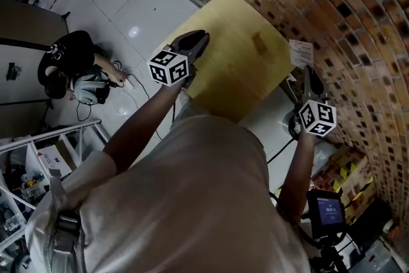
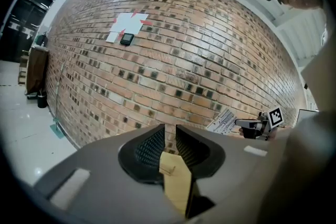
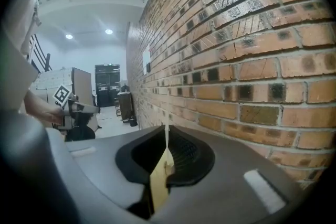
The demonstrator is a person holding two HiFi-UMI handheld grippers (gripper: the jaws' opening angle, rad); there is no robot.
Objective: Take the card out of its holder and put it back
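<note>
A worker in a pale shirt stands over a yellow table (image 1: 223,77), a hand-held gripper raised in each hand. The torso fills the near part of the head view and cuts off the table's near corner.

At right, the right gripper (image 1: 307,77) has its jaws pressed together on the white card (image 1: 300,53). It holds the card upright in the air beside the table's right edge, well clear of the top. The card looks to be out of its holder and waiting to go back in. That gripper's own view shows the card only as a thin pale edge, and its print is too small to read in any view.

At left, the left gripper (image 1: 199,40) hangs over the table's left side with its jaws apart and nothing between them. Through the gap show only the tabletop and the small tan holder (image 1: 259,43). It appears held ready to steady the holder.

The holder stands toward the table's far side, apart from both grippers. It is too small and low-contrast to show its slot.

Beyond, a brick wall (image 1: 358,22) runs along the right. On the floor at left a second person (image 1: 70,64) crouches, half in shadow.
</note>
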